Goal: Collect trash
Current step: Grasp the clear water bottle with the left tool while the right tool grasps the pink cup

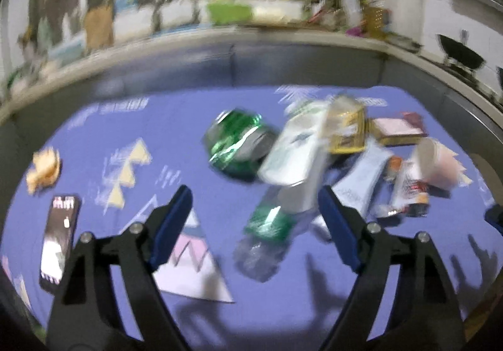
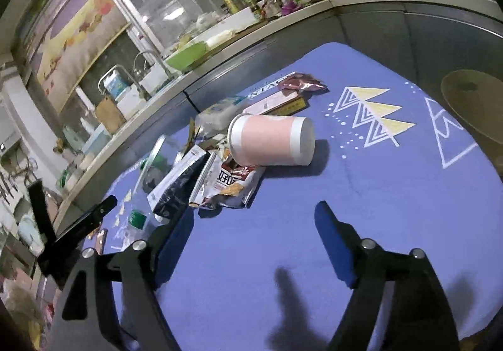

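Both the left gripper [image 1: 254, 206] and right gripper [image 2: 251, 222] hover, fingers spread wide, holding nothing. A pink paper cup [image 2: 270, 140] lies on its side against crumpled wrappers [image 2: 232, 184].

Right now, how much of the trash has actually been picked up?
None that shows. Both grippers are open and empty: the left gripper hangs over a plastic bottle, the right gripper faces a tipped paper cup. Left to collect: the bottle, cup, crushed green can, snack wrappers and a flat box, all lying on the blue cloth. No bin is in view.
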